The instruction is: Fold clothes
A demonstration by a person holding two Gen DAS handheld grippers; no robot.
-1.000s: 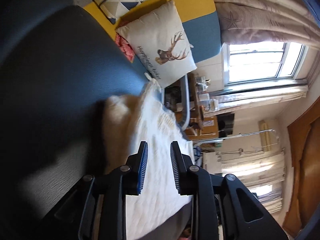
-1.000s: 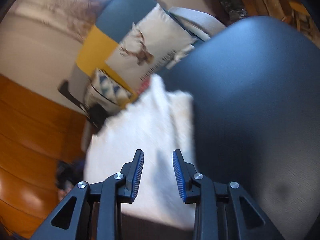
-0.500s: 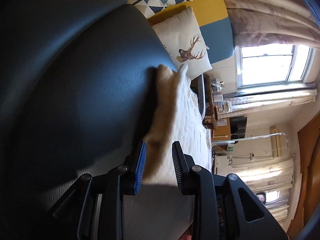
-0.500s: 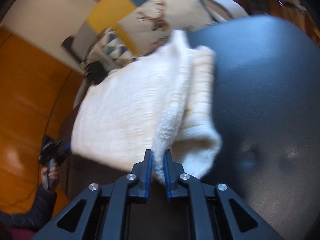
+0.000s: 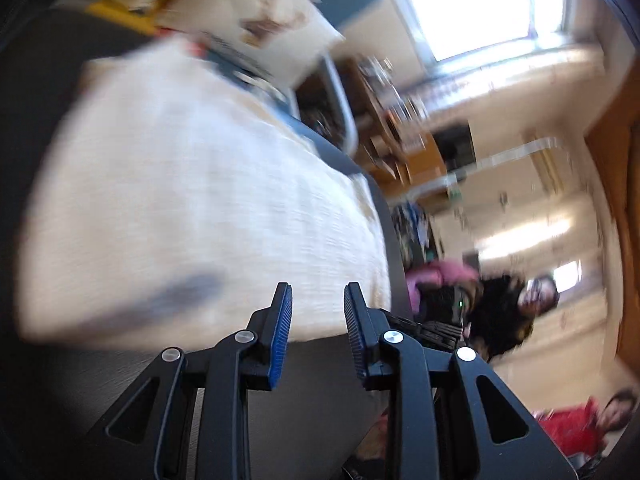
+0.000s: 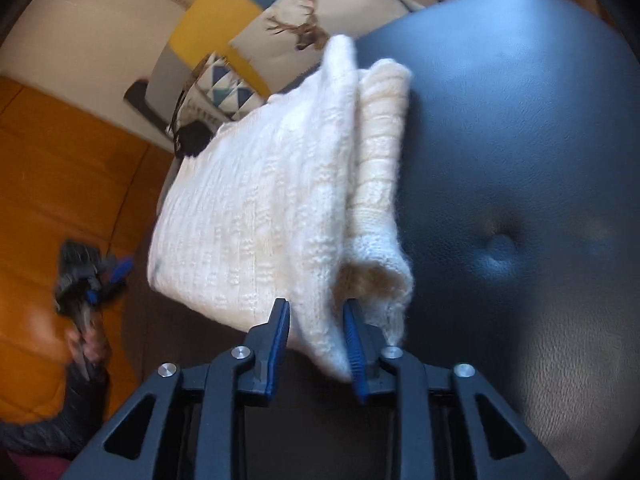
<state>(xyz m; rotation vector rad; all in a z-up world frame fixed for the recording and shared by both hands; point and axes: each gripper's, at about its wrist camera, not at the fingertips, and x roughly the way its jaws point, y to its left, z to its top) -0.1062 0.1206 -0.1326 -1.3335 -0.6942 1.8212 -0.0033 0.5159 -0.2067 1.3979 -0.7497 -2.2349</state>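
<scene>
R gripper (image 6: 314,334) fingers opening w/ folded cream sweater (image 6: 256,208) edge between them; L gripper (image 5: 318,320) fingers apart, empty, over sweater on dark seat (image 6: 520,140).

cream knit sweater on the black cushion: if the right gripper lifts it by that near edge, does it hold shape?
Probably not. The cream knit sweater is soft and already folds over itself, so it should droop. Its fuzzy knit likely grips the right gripper, whose jaws are opening around the near edge. Looks light though bulky.

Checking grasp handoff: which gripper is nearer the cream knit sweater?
Right. The right gripper has the cream knit sweater edge between its opening fingers; the left gripper is empty, off to the sweater's side.
</scene>
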